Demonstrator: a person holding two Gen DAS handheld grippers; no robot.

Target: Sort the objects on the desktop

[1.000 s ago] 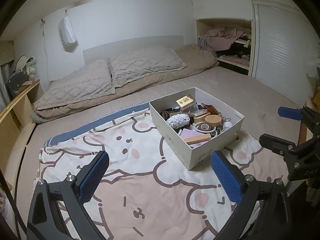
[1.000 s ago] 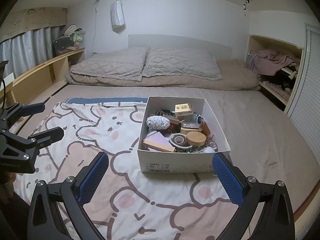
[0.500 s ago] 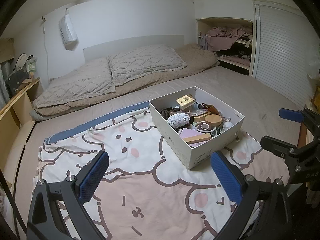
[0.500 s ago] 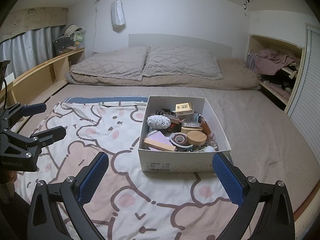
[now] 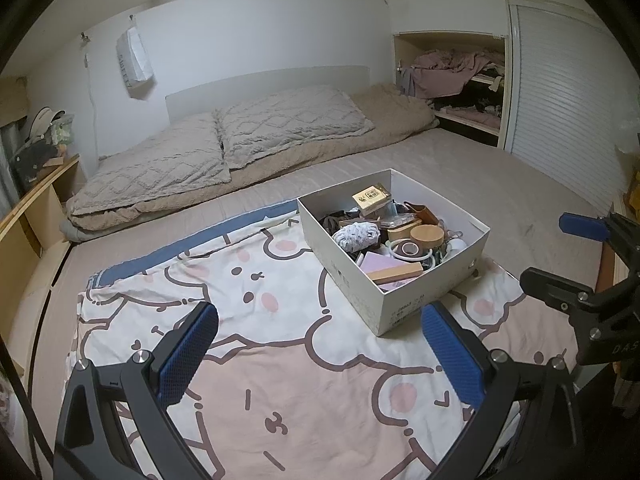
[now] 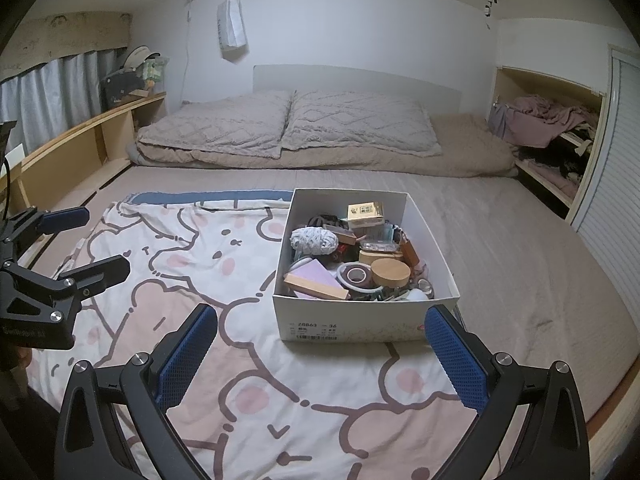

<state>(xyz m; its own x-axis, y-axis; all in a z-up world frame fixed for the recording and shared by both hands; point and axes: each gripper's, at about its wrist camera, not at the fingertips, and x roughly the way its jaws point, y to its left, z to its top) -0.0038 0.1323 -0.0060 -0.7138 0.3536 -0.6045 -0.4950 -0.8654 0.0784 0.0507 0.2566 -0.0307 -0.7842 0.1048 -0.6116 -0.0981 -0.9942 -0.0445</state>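
Observation:
A white cardboard box (image 5: 404, 304) (image 6: 360, 322) full of small things stands on a cartoon-print sheet (image 5: 260, 344) (image 6: 180, 280) on the bed. In it lie a gold box (image 6: 365, 214), a ball of grey yarn (image 6: 313, 239), a round wooden lid (image 6: 391, 273), a tape roll (image 6: 356, 276) and a purple pad (image 6: 316, 274). My left gripper (image 5: 320, 354) is open and empty, short of the box and to its left. My right gripper (image 6: 322, 356) is open and empty, just before the box's front wall. Each gripper also shows in the other's view, the right (image 5: 576, 264) and the left (image 6: 80, 240).
Two grey pillows (image 6: 288, 128) lie at the head of the bed. A wooden shelf (image 6: 80, 144) runs along the left wall. An alcove with clothes (image 6: 548, 128) and a louvred door (image 6: 624, 208) are at the right. The bed's wooden edge (image 6: 616, 412) is near right.
Both grippers have drifted only slightly; the box sits a touch lower and nearer in the right wrist view. Nothing has been gripped or moved.

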